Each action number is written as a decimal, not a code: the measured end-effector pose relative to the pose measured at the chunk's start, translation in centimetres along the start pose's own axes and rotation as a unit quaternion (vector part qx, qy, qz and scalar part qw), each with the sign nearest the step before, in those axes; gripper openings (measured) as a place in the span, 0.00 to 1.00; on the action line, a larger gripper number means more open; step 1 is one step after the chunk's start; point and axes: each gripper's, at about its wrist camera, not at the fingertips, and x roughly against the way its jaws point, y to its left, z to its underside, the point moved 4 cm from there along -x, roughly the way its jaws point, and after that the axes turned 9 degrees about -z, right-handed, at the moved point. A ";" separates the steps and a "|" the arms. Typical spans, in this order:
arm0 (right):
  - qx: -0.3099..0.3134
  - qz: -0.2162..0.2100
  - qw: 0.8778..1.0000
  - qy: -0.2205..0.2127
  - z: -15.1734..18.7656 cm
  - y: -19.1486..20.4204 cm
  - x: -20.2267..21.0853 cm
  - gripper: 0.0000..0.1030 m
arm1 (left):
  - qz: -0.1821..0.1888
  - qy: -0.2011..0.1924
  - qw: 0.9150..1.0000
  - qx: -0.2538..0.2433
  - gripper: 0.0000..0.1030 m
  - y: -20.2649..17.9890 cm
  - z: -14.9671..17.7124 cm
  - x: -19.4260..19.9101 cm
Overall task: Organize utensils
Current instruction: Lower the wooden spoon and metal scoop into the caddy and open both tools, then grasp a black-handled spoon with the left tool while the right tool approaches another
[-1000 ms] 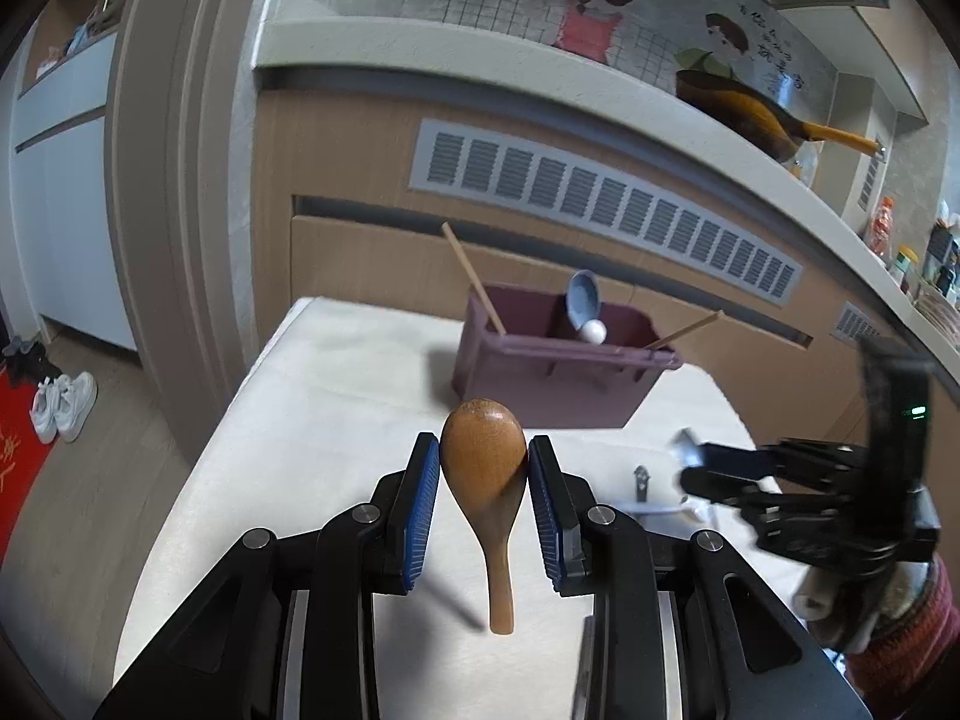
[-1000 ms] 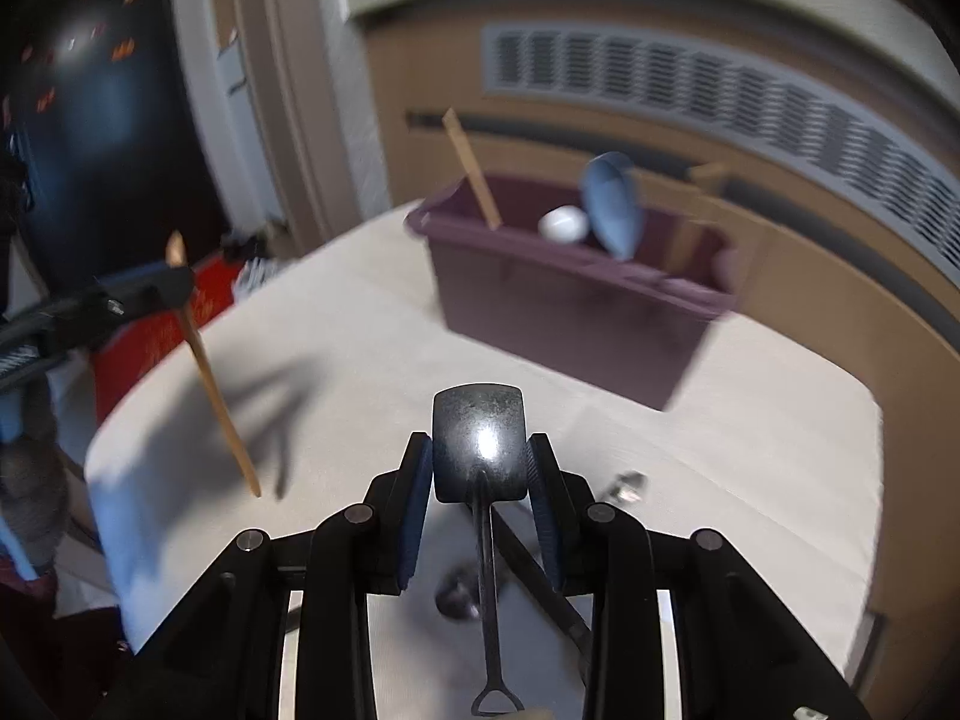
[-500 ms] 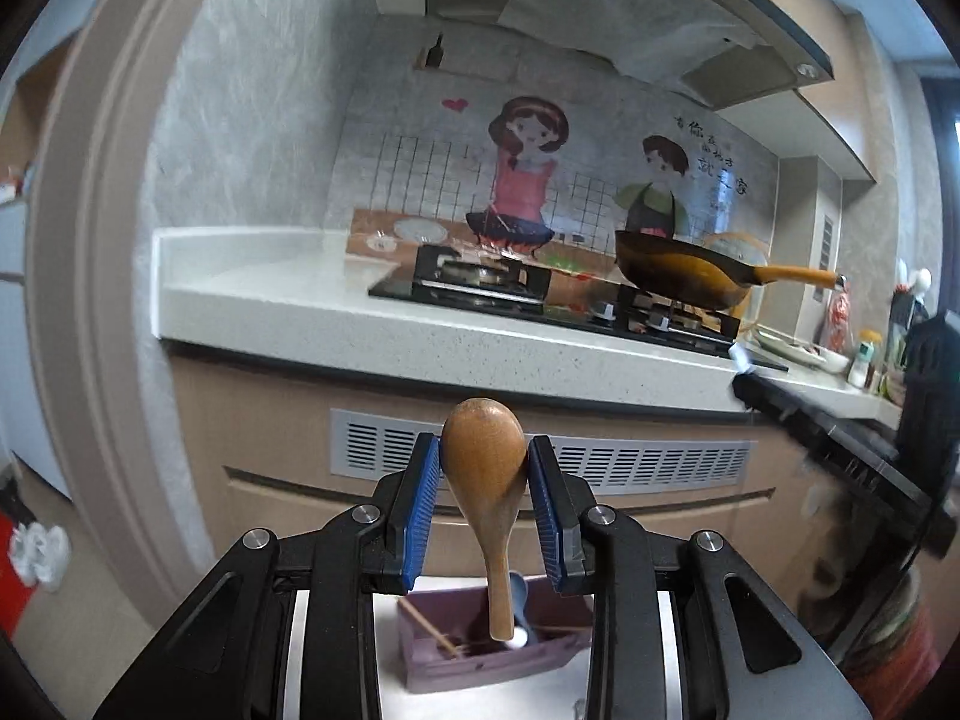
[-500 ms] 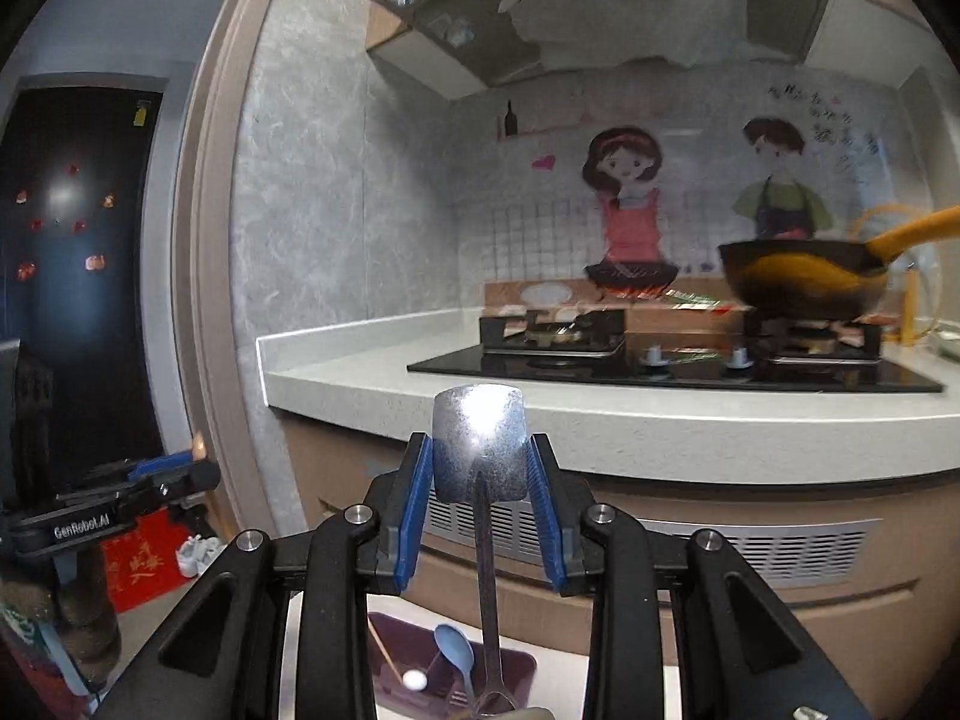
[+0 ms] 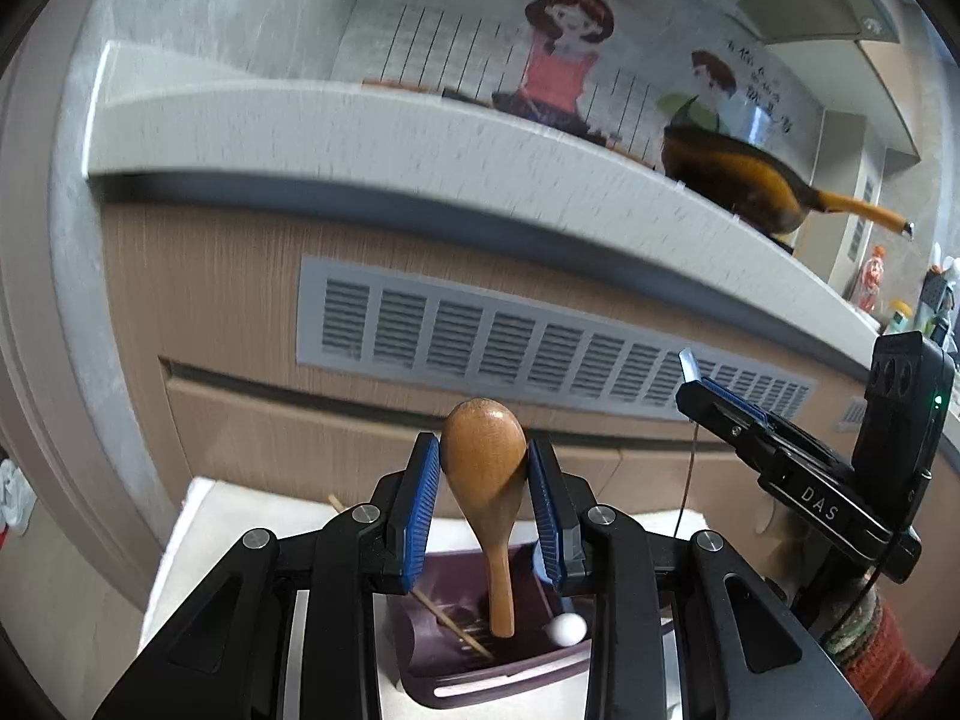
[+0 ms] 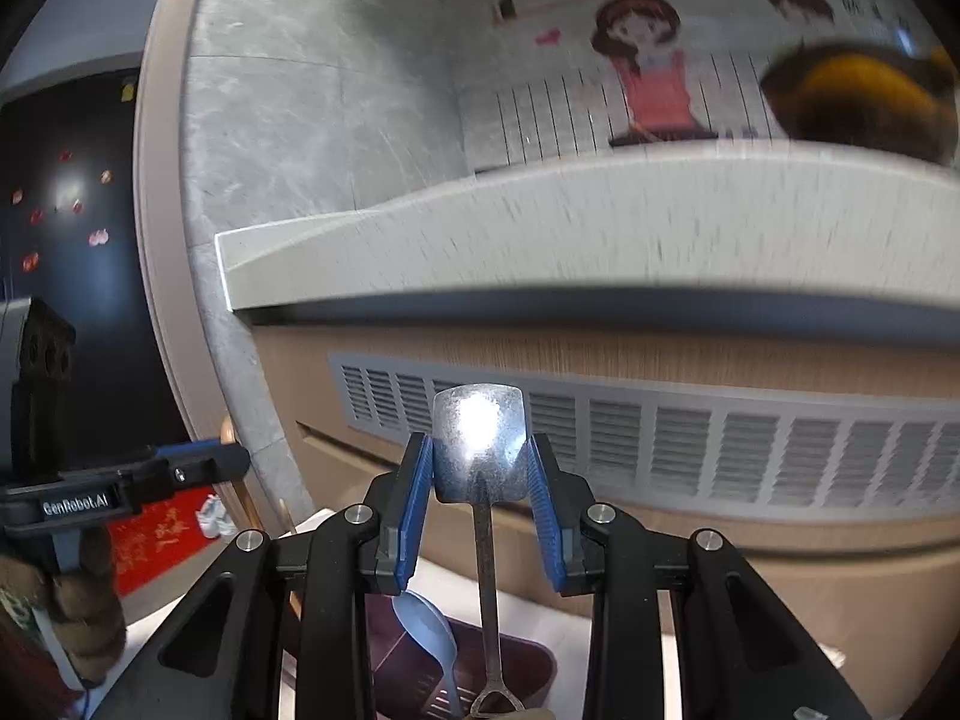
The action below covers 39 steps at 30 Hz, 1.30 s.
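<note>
My left gripper clamps the wooden spoon by its bowl, handle hanging toward six o'clock over the maroon utensil bin. My right gripper pinches the metal spoon likewise above that bin, blue spoon at seven o'clock.

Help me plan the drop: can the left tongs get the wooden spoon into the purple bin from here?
Probably yes. The left tongs hold the wooden spoon handle-down over the open purple bin.
</note>
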 end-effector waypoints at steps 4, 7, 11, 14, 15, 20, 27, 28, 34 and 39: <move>-0.014 -0.041 0.998 0.037 2.1 -0.3 -1.0 0.36 | 0.017 0.030 0.999 0.010 0.33 0.1 1.8 -1.5; -0.032 -0.043 0.997 0.061 3.5 -0.4 -0.5 0.47 | 0.028 0.053 0.998 0.006 0.47 0.0 3.2 -2.1; -0.018 -0.004 0.998 0.060 3.8 0.3 2.4 0.47 | 0.026 0.048 0.998 0.008 0.48 0.1 3.6 -0.7; -0.021 0.019 0.997 0.066 4.7 0.4 5.3 0.47 | 0.013 0.046 0.999 0.001 0.49 0.2 4.5 1.5; -0.022 0.023 0.997 0.070 5.0 0.4 5.9 0.47 | 0.009 0.047 0.999 -0.001 0.49 0.2 4.7 1.9; -0.044 0.047 0.993 0.098 8.2 0.7 9.8 0.47 | -0.009 0.068 0.997 -0.035 0.51 -0.1 9.3 5.4; -0.059 0.052 0.978 0.194 14.9 3.7 12.9 0.47 | 0.002 0.169 0.980 -0.104 0.51 -2.0 18.2 9.5; -0.057 0.051 0.976 0.205 15.9 4.1 13.4 0.47 | 0.010 0.186 0.976 -0.111 0.51 -2.2 19.8 10.4; -0.041 0.060 0.967 0.245 19.8 5.9 15.1 0.47 | 0.035 0.265 0.952 -0.145 0.40 -3.7 26.6 13.2; -0.047 0.063 0.967 0.242 20.5 6.3 15.8 0.47 | 0.016 0.289 0.946 -0.147 0.22 -4.3 28.1 12.3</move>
